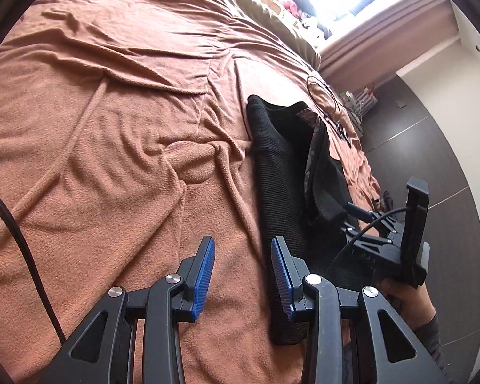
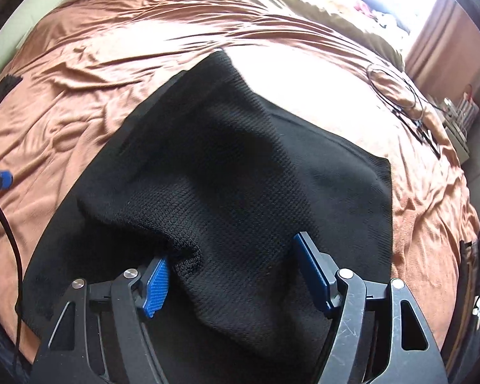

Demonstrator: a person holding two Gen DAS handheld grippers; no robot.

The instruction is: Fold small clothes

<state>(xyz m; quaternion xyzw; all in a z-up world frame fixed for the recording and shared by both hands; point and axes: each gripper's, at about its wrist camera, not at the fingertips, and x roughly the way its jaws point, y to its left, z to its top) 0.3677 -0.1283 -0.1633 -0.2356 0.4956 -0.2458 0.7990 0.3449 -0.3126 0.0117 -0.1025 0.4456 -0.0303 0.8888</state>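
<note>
the black knit garment (image 2: 240, 172) is spread on the bed (image 2: 80, 64), both the left gripper (image 1: 242, 275) and right gripper (image 2: 232, 272) are open and empty, so the raised near fold should be pinched squarely.

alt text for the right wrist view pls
A black knit garment lies spread on a rumpled brown bedspread, filling most of the view. The right tool is open over its near edge, a fold of fabric against one blue pad. A coiled black cable lies at far right.
</note>
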